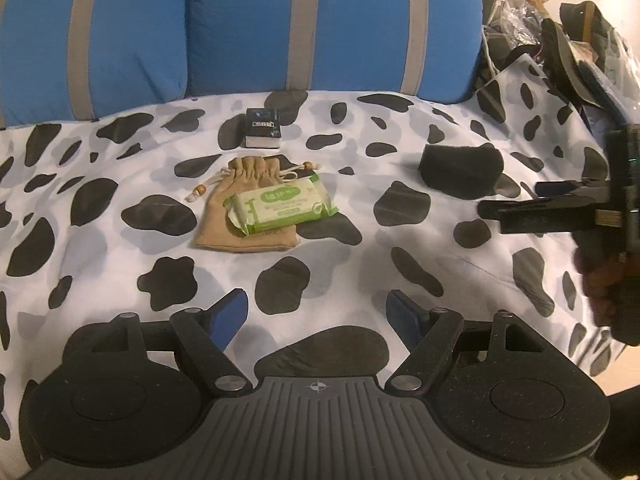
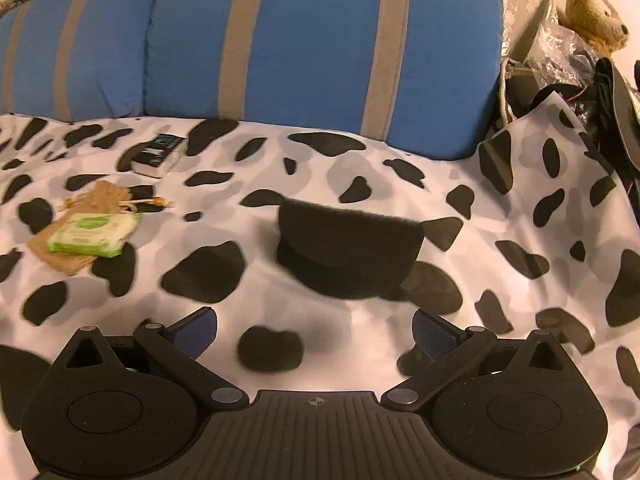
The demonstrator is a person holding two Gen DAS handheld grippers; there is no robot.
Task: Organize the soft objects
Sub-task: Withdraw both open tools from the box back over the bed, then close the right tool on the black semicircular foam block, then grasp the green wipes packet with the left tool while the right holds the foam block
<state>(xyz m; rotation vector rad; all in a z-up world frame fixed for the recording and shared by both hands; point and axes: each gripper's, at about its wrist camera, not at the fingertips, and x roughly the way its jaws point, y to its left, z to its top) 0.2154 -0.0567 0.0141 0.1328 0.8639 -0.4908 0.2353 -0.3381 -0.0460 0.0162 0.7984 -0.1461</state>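
Black soft piece (image 2: 348,256), foam-like and half-round, lying on the cow-print cover (image 2: 500,216), just ahead of the right tool (image 2: 316,332) and roughly centred between its blue pads (image 2: 434,334). Not touched by either finger. Edges slightly blurred in the right wrist view. Seen also from the left wrist (image 1: 460,172), off to the right of that view, near the right tool (image 1: 520,212) as it reaches in sideways from the frame's edge.

Well apart from it, toward the left: green and white wipes packet (image 1: 280,204) resting tilted on top of a tan drawstring pouch (image 1: 228,216), pouch flat on the cover, cords with wooden beads (image 1: 200,191) trailing from its gathered neck. Same pair at the left of the right wrist view: packet (image 2: 94,234), pouch (image 2: 60,256). Just behind the pouch, a small dark box (image 1: 263,127), lying flat on the cover; print too small to read.

Right tool spread wide, nothing between the fingers. Left tool (image 1: 316,314) likewise spread wide and holding nothing, hovering over the cover with packet and pouch straight ahead of it.

Behind everything, blue cushions with grey stripes (image 1: 240,28) standing against the back edge of the cover. At the far right, a heap of dark clutter and crinkled plastic (image 2: 560,52), with a brown plush toy (image 2: 596,12) sitting on top.
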